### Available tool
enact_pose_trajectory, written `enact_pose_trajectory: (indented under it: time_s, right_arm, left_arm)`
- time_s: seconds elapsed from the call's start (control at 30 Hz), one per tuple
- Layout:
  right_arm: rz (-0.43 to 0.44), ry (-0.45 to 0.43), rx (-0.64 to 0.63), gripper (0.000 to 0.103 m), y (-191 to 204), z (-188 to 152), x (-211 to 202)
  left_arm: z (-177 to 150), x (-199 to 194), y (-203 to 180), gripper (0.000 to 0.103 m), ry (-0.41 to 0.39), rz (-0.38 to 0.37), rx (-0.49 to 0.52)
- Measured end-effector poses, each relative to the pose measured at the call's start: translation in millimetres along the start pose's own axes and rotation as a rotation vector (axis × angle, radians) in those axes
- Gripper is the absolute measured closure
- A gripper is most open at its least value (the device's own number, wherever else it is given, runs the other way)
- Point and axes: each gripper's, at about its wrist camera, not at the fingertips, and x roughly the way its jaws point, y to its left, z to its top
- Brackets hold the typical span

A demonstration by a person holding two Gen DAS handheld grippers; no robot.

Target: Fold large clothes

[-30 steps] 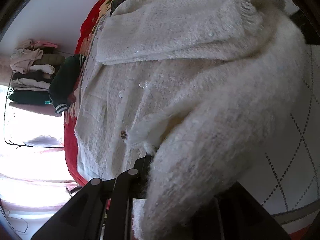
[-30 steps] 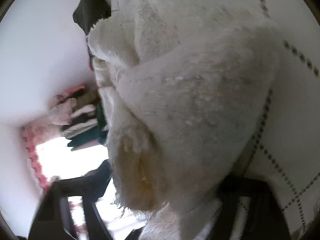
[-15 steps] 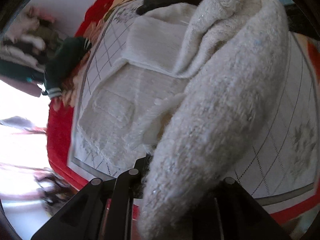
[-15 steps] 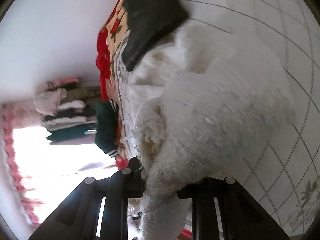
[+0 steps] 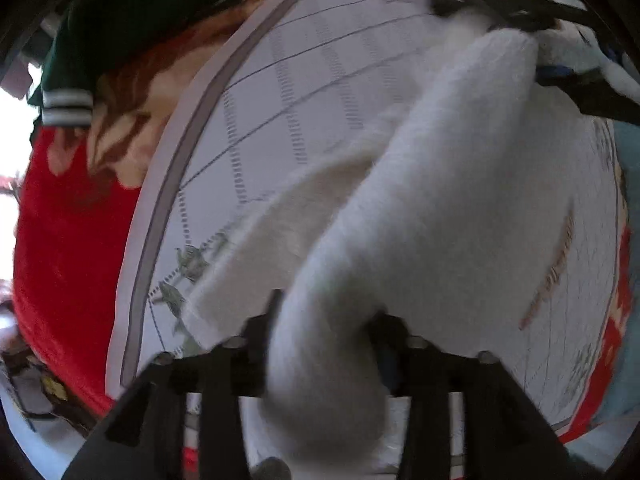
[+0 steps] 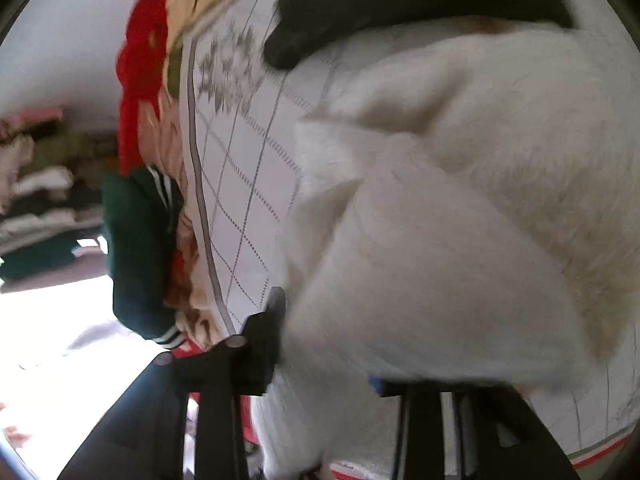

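A fluffy white sweater (image 5: 440,208) hangs in a lifted fold over a white quilted bedcover (image 5: 288,92). My left gripper (image 5: 324,320) is shut on one thick bunch of it, which spills down over the fingers. My right gripper (image 6: 324,340) is shut on another bunch of the same sweater (image 6: 460,220). In the left wrist view the right gripper shows at the top right (image 5: 532,4), holding the far end of the fold. The fingertips of both grippers are mostly buried in the fabric.
The bedcover (image 6: 240,184) lies over a red floral blanket (image 5: 68,248). A dark green garment with striped cuffs (image 5: 120,32) lies at the bed's edge, also in the right view (image 6: 136,256). A black garment (image 6: 360,4) lies further up the bed. Folded clothes (image 6: 36,192) are stacked beyond the bed.
Both grippers have lifted the sweater off the bedcover and swung it; the flat-lying part seen earlier is now gathered into a hanging fold, and more bare bedcover shows.
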Motion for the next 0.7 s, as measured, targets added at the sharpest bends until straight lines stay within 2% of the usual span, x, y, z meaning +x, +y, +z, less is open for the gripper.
enact_pose_trajectory:
  time_s: [0.03,0.07,0.1,0.17,0.2,0.27,0.33,0.4,0.43,0.5,0.57,0.63,0.7]
  right_arm:
    - [-0.013,-0.002,-0.016,0.056,14,4,11]
    - [-0.017,-0.002,-0.041,0.054,22,6,17]
    - [-0.008,0.002,-0.066,0.050,29,5,22]
    - [0.046,-0.013,-0.099,0.047,41,1,18]
    - [0.073,-0.040,-0.123,0.046,42,-1,10]
    - [0.095,-0.153,-0.149,0.042,34,-7,-16]
    - [0.075,-0.265,-0.162,0.034,17,-14,-40]
    - [0.036,-0.393,-0.150,0.030,-17,-18,-70]
    - [0.020,-0.414,-0.139,0.029,-32,-15,-76]
    - [-0.045,-0.418,-0.082,0.029,-82,-5,-84]
    - [-0.069,-0.400,-0.027,0.029,-123,5,-82]
    - [-0.022,-0.352,0.008,0.029,-159,20,-68]
    - [0.060,-0.273,0.041,0.029,-192,39,-39]
  left_arm:
    - [2,2,14,0.048,-0.007,-0.015,-0.028]
    - [4,3,25,0.042,-0.012,-0.024,-0.052]
    - [4,3,35,0.032,-0.014,-0.031,-0.078]
    - [4,1,58,0.019,-0.020,-0.033,-0.152]
    - [1,-3,66,0.017,-0.029,-0.034,-0.190]
    - [-3,-12,69,0.012,-0.054,-0.017,-0.229]
    - [-5,-24,65,0.011,-0.094,0.011,-0.235]
    - [-5,-29,53,0.009,-0.121,0.022,-0.221]
    - [-4,-27,40,0.008,-0.125,0.035,-0.204]
    - [-5,-14,17,0.008,-0.115,0.074,-0.169]
    - [-1,6,3,0.007,-0.111,0.130,-0.132]
    - [2,29,-5,0.007,-0.083,0.191,-0.119]
    - [7,50,-1,0.001,-0.067,0.226,-0.144]
